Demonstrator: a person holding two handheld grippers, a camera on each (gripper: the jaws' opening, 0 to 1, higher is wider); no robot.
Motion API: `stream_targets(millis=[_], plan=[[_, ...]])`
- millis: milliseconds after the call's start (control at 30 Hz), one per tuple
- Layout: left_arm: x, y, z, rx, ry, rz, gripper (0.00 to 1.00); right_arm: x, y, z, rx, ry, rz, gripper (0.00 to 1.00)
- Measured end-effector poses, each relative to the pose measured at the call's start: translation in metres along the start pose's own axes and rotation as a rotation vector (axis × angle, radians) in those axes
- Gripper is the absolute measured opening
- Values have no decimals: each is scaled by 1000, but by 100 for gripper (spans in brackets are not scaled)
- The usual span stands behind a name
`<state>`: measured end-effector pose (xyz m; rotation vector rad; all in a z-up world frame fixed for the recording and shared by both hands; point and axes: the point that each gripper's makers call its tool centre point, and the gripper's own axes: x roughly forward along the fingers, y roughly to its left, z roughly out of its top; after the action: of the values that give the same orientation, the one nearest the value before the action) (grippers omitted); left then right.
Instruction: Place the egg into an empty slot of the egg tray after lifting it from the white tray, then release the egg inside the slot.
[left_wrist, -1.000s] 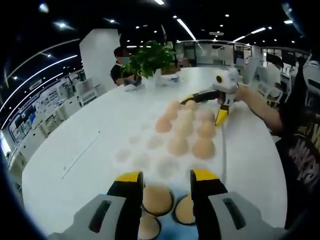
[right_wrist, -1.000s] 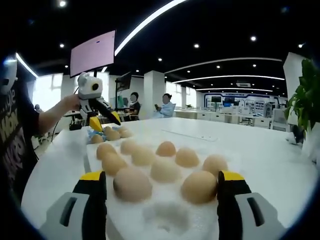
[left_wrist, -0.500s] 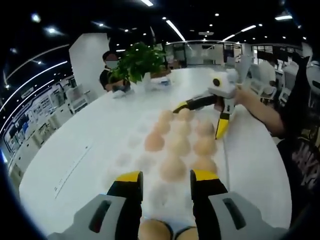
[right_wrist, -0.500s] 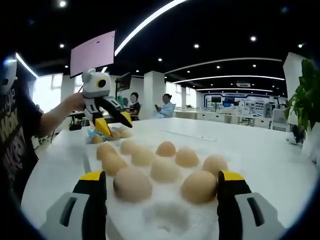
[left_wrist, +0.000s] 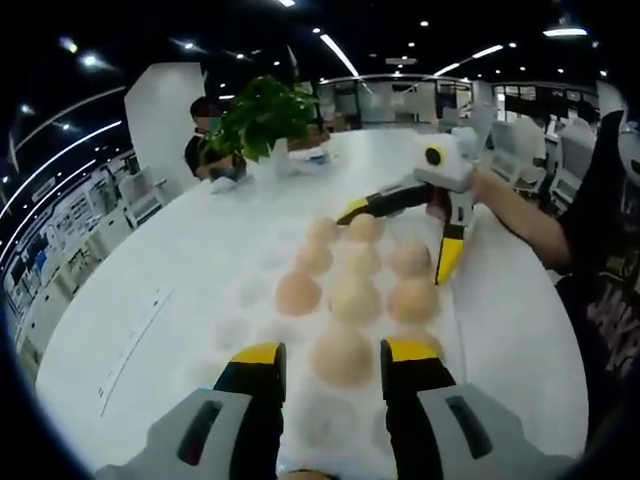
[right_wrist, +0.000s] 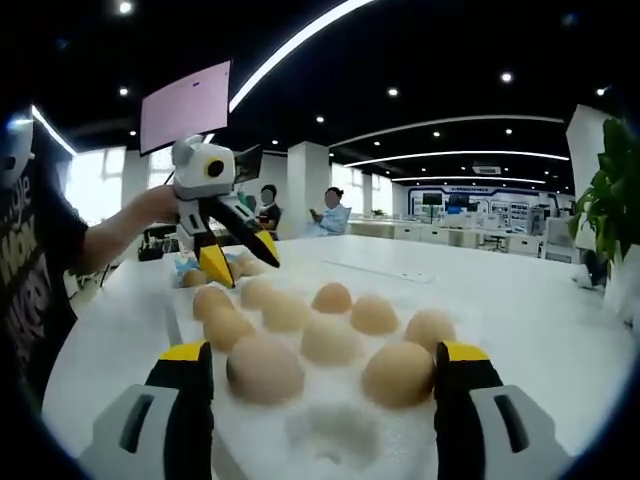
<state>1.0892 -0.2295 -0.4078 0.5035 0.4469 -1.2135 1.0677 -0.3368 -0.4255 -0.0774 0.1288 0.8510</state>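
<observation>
Presently the left claw (left_wrist: 331, 365) stands spread and empty, its yellow tips either side of the nearest egg (left_wrist: 341, 355) in the egg tray (left_wrist: 262, 262) without visibly touching it. In the right gripper view this same claw (right_wrist: 238, 260) hangs above the tray's far end, jaws apart, nothing between them. The right claw (right_wrist: 325, 375) is likewise spread wide and empty, held low at the near edge of the tray (right_wrist: 335, 435), apparently idle while the other works. Roughly nine eggs sit in the tray; several slots on its left side, as the left gripper view shows it, lie vacant. More eggs (right_wrist: 222, 268) lie beyond the tray's far end; the white tray beneath them cannot be made out. No egg is carried, so the lift appears not yet done. The counter (left_wrist: 160, 260) is white; a plant (left_wrist: 258, 115) stands at its far end.
</observation>
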Motion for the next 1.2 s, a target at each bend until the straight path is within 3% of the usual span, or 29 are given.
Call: stream_targets(millis=[267,333,367,400,433,833,1200], plan=[[14,-2,-7,17,50,-6,39,0,0,0,0,0,0,96],[18,-5,-17,41,101,-12,37,0,0,0,0,-1,0,96],[18,-12,-12,12,70,-54,32,0,0,0,0,-1,-1,96],[17,-17,-15,6,86,-79,26,0,0,0,0,-1,-1,96],[17,-9,-13,25,77,-34,26,0,0,0,0,-1,-1,96],[16,-26,-13,-7,66,-64,26,0,1,1,1,-4,-2,96],[19,-23,-13,-49,37,-67,26,-1,2,1,1,-8,-5,96]])
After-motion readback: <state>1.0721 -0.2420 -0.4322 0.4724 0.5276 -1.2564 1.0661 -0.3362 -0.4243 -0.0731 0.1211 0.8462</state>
